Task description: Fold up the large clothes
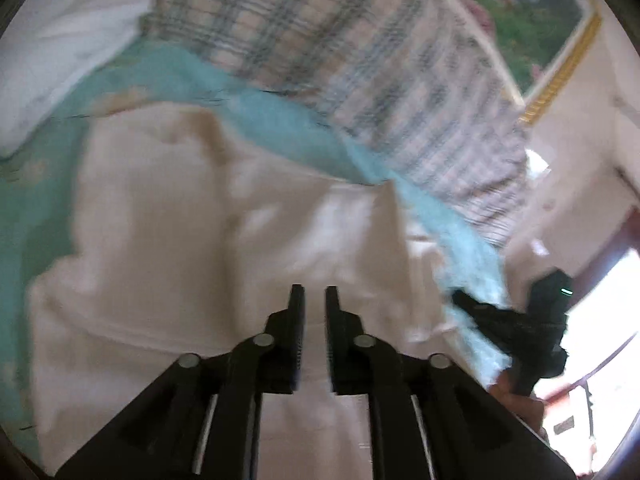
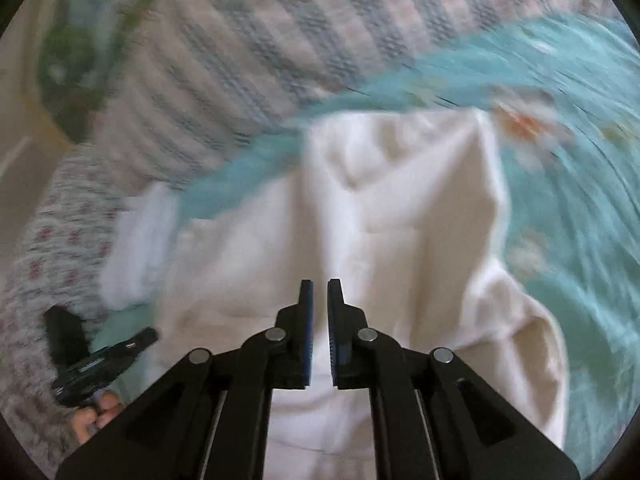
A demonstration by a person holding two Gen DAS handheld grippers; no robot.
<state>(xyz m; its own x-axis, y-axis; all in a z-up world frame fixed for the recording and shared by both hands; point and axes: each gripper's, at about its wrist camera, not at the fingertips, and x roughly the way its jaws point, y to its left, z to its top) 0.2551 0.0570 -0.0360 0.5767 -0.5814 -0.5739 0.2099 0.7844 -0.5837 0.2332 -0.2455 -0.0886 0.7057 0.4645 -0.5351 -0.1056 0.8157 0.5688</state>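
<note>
On my left I see a white pillow [image 1: 68, 52] lying on the teal sheet [image 1: 44, 216], its edge close to the cream garment [image 1: 192, 216]. That garment, the thing to fold, is spread rumpled across the sheet and fills the middle of the left wrist view. My left gripper [image 1: 315, 300] hangs above it with the jaws a narrow gap apart, nothing between them; whether the tips touch the cloth I cannot tell (both views are badly smeared). Beyond the garment a plaid blanket [image 1: 340, 48] lies along the far side of the teal sheet, and further right a green picture with a gold frame [image 1: 532, 12] stands on the wall.

At the right edge of that view my right gripper [image 1: 460, 298] shows, held in a hand [image 1: 520, 400], beside the garment's edge.

From the right wrist view, the right gripper [image 2: 320, 300] points over the same cream garment [image 2: 400, 208], jaws parted by a slim gap and gripping nothing. A raised fold of the cloth runs ahead of its tips.
</note>
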